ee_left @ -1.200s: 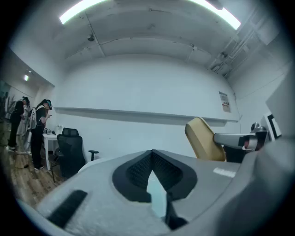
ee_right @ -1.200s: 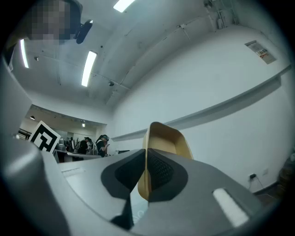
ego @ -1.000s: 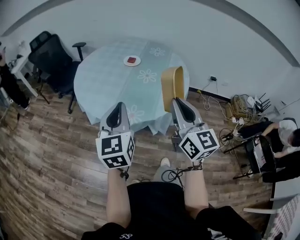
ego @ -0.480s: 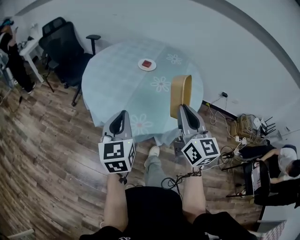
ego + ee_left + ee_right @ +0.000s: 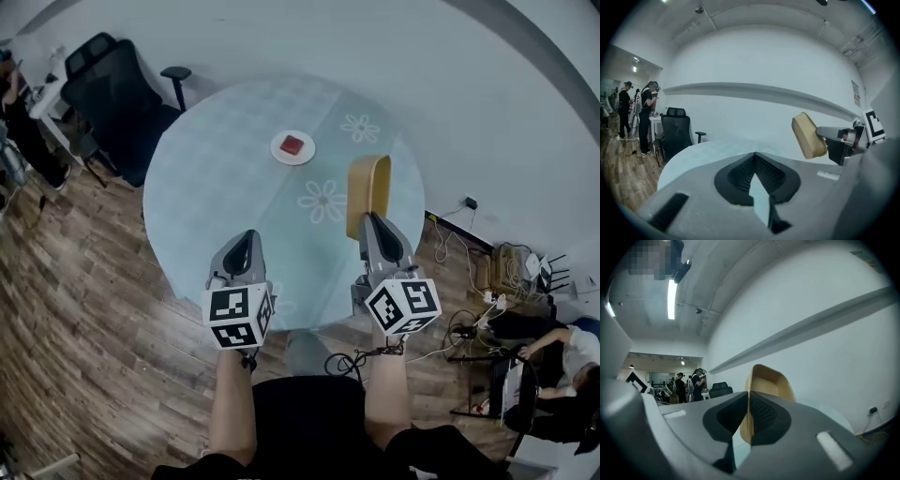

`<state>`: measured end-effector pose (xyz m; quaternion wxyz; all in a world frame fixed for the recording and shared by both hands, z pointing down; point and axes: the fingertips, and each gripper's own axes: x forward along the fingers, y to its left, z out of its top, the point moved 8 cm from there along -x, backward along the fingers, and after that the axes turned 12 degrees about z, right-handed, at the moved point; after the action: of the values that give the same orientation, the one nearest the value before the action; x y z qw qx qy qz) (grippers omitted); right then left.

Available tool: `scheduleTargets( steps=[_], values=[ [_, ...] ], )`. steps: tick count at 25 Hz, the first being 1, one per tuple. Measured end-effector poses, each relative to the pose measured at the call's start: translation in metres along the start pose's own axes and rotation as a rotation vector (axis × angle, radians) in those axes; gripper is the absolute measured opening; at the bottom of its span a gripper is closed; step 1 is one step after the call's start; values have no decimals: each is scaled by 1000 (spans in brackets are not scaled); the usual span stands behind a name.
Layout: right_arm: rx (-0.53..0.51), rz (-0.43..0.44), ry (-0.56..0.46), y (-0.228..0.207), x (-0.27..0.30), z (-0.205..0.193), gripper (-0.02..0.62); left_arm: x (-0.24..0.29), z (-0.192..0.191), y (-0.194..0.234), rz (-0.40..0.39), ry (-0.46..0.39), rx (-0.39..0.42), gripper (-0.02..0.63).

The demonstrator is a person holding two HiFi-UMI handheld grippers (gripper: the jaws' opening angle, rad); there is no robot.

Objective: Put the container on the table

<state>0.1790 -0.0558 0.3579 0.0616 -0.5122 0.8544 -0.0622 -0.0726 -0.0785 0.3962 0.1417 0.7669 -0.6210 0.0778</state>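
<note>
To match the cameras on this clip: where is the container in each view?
Head view: container right of centre, over the table, in the right gripper.
Left gripper view: container at right, mid-height, on the other gripper's tip.
Right gripper view: container at centre, clamped between the jaws.
Shared landmark: the black chair, upper left, left, left of centre.

Left gripper, right gripper: pale grey tapered plastic shells, centre of head view; behind each sits a white block with black square markers, left marker cube, right marker cube; black ribbed pads line the jaws in both gripper views; thin black cable loops under right marker cube; person wears black top, bottom centre.
</note>
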Motion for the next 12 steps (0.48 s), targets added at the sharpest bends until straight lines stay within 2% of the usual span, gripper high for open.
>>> scheduleTargets(
  steps=[6,8,12],
  values=[
    [38,33,19,-78,65,9,26,83,26,-28,20,28,-31,3],
    [44,40,40,-89,80,6,26,99,34,-30,18,31,-33,3],
    [45,50,89,-88,112,1,28,122,42,-8,38,40,-56,3]
  ],
)
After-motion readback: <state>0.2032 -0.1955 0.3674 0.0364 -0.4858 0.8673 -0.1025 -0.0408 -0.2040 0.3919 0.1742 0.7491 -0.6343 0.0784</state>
